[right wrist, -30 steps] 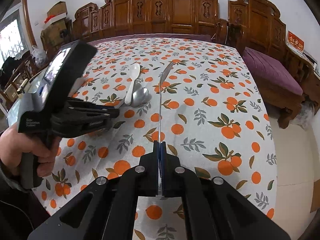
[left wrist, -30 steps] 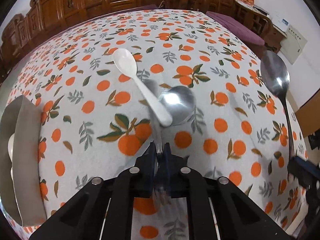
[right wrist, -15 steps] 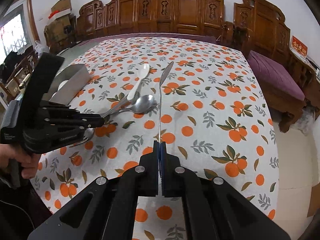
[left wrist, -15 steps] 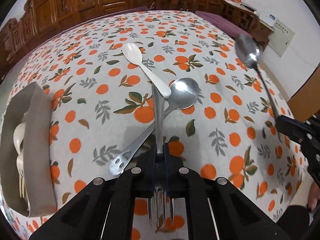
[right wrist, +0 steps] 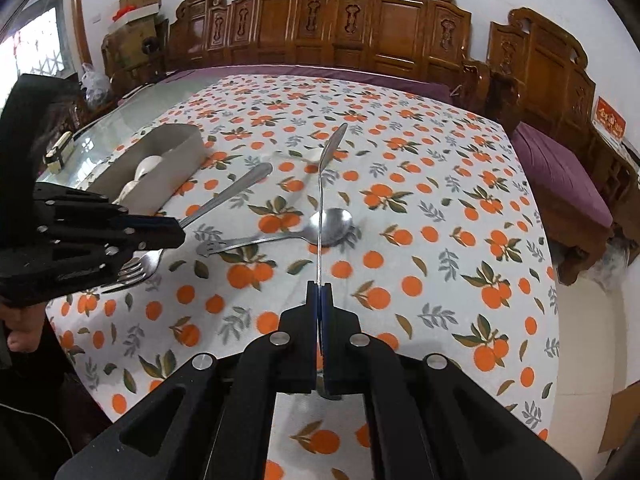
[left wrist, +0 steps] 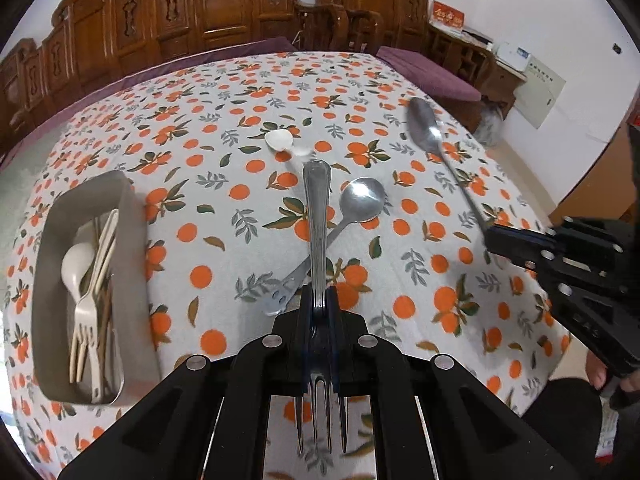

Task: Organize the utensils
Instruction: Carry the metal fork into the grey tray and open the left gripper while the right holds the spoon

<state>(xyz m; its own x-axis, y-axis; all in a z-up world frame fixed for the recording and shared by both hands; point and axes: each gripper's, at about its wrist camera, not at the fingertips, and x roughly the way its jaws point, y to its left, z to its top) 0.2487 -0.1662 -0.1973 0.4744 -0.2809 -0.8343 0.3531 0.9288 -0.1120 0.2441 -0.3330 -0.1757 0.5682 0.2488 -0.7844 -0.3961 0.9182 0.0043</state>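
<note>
Steel fork (left wrist: pixel 317 220) sat clamped in the left gripper (left wrist: pixel 319 312), fingers closed tight on its neck, handle pointing forward and up off the cloth, tines (left wrist: pixel 320 412) trailing back under the gripper body. In the right wrist view the same fork (right wrist: pixel 224 200) angled out of the left gripper (right wrist: pixel 160 232) above the table. Right gripper (right wrist: pixel 319 304) was pinched shut on the thin handle of a long steel spoon (right wrist: pixel 328 152), bowl raised forward, edge-on to its own camera; from the left wrist view that spoon (left wrist: pixel 426 128) slanted up from the right gripper (left wrist: pixel 496 236). A second steel spoon (left wrist: pixel 360 202) lay flat on the orange-print tablecloth (left wrist: pixel 420 280), bowl up, handle running toward the near-left, crossing beneath the held fork. A white spoon (left wrist: pixel 282 140) lay further out, past it. Grey rectangular tray (left wrist: pixel 132 232) stood at the left side of the table, holding pale plastic spoons and forks (left wrist: pixel 86 280). Carved wooden chairs (right wrist: pixel 360 28) ringed the far edge.
</note>
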